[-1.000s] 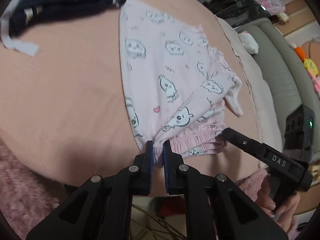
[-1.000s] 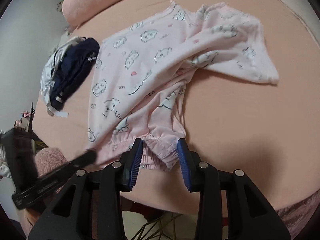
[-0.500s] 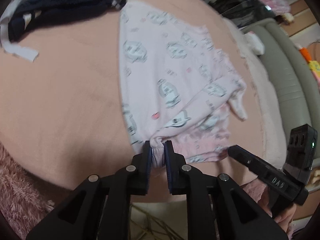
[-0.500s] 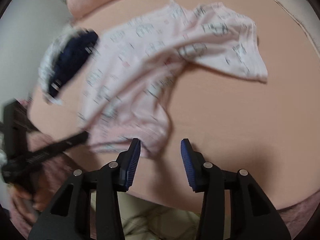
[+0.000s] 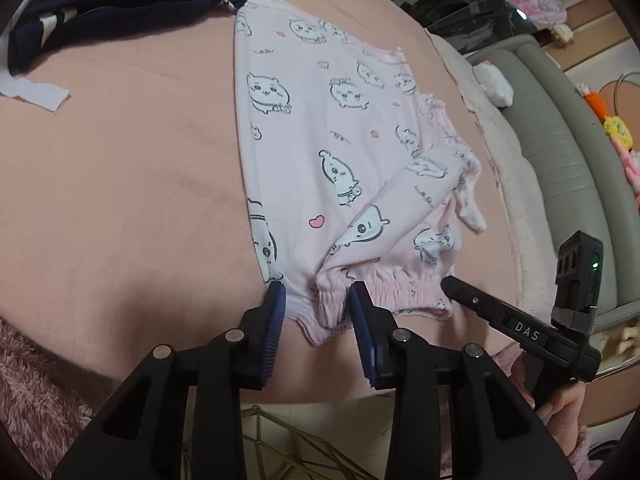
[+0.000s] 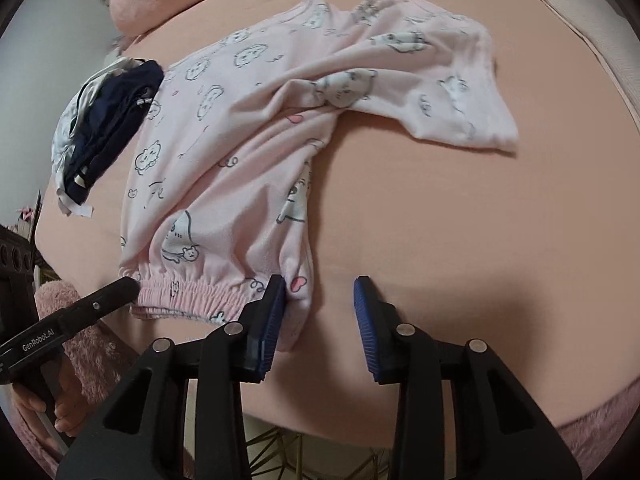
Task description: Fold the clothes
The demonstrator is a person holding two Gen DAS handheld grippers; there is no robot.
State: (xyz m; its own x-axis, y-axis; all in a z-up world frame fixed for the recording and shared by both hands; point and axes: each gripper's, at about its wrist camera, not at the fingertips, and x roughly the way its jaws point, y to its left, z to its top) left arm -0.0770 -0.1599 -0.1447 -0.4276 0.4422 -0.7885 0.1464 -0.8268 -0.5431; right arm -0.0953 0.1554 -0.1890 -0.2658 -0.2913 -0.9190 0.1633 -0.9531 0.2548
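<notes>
Two fisheye views look down along two handheld grippers at one pale pink pyjama garment [image 5: 320,152] printed with white cartoon animals and small hearts, lying partly folded on a peach-coloured bed sheet [image 5: 132,168]. Its gathered elastic waistband [image 5: 384,292] lies at the near edge of the bed, closest to both tools.

The left gripper [image 5: 318,296], black with two blue ribbed pads, has its jaws parted; they have just been opening. A bunched corner of the waistband sits between the pads, and neither pad visibly presses it.

The right gripper [image 6: 320,290], the same build, also stands with jaws apart, having just been closing a little. Its left-hand pad touches the garment's near corner by a pink heart; its other pad hangs over bare sheet, and only the cloth's edge reaches into the gap.

Each view shows the other tool from the side, a hand [image 6: 44,404] wrapped round its black handle.

One dark navy garment [image 6: 108,128] with white trim lies crumpled beyond the pink one, touching its far corner. One short sleeve [image 6: 468,120] of the pink garment spreads out to the right in the right wrist view. A fuzzy pink blanket [image 5: 32,392] edges the bed, and one grey sofa [image 5: 560,152] stands beyond it
</notes>
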